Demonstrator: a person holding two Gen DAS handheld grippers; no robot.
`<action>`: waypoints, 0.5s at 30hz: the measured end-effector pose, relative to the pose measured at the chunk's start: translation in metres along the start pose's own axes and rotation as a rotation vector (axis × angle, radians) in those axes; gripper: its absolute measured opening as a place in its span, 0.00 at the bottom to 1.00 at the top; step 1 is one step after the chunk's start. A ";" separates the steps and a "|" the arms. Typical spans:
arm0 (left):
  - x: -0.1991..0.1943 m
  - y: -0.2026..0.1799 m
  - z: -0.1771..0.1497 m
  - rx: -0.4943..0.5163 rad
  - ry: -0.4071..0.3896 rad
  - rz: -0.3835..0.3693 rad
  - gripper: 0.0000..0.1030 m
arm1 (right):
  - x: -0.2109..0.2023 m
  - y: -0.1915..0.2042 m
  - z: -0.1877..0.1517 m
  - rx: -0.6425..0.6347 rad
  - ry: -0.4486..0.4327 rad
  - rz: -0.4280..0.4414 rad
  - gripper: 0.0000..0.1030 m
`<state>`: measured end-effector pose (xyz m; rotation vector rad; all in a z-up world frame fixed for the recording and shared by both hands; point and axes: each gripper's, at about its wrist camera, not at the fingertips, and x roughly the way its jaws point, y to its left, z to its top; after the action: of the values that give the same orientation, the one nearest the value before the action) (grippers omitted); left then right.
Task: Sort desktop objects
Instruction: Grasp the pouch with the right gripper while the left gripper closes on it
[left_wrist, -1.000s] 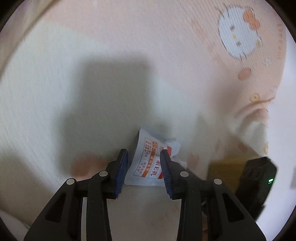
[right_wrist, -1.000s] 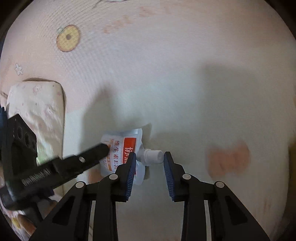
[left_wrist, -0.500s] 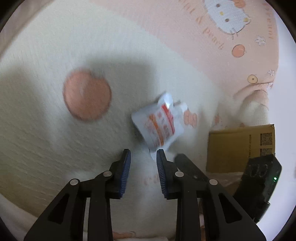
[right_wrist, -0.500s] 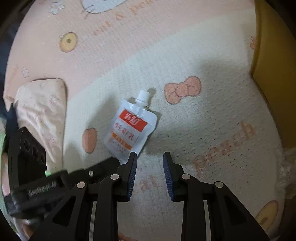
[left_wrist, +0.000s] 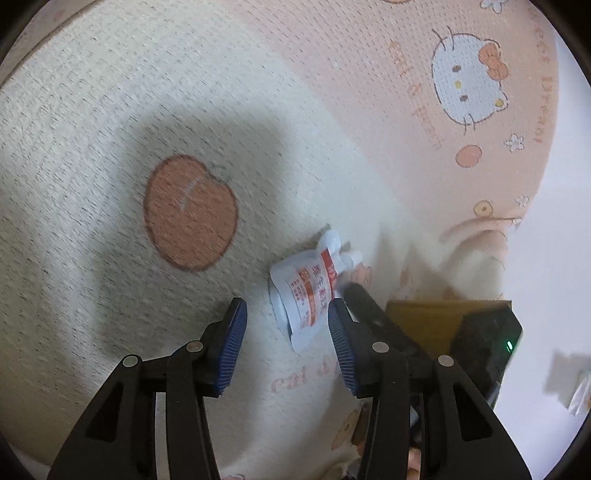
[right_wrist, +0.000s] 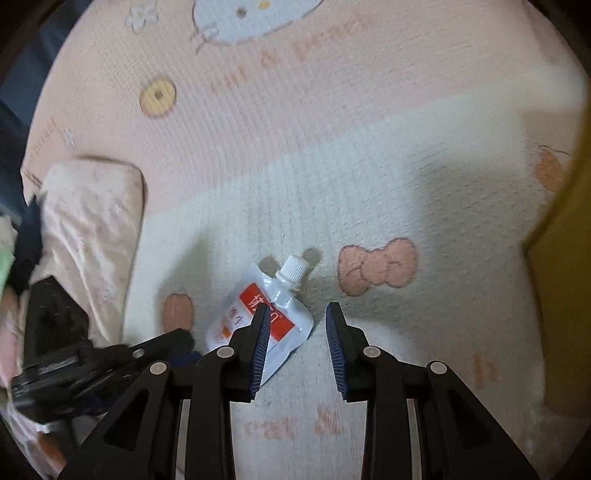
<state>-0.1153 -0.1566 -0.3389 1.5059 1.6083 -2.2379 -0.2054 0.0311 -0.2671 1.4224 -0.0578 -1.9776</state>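
left wrist view: the left gripper (left_wrist: 286, 325) is spread wide and holds nothing — the pouch (left_wrist: 310, 291) lies flat on the blanket (left_wrist: 110, 110) just ahead of its right finger. right wrist view: the right gripper (right_wrist: 297, 334) is spread too, the pouch (right_wrist: 264, 317) partly behind its left finger.

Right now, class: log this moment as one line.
left claw: open | right claw: open | pouch: flat on blanket, unheld | box: nearby

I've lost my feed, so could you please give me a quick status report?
Left tongs and right tongs open, holding nothing. White spout pouch flat on the blanket, ahead of both. Cardboard box to the right, clear of the pouch.
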 end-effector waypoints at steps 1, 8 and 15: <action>0.002 -0.002 0.000 0.003 -0.003 0.004 0.48 | 0.008 0.003 0.002 -0.009 0.018 -0.003 0.27; 0.019 -0.015 -0.007 0.089 0.010 0.053 0.11 | 0.019 0.023 0.000 -0.099 0.077 0.008 0.26; 0.022 -0.028 -0.022 0.148 0.038 0.095 0.12 | 0.011 0.030 -0.025 -0.122 0.089 -0.007 0.27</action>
<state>-0.1261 -0.1166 -0.3344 1.6302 1.3746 -2.3361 -0.1703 0.0109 -0.2733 1.4313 0.1062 -1.8877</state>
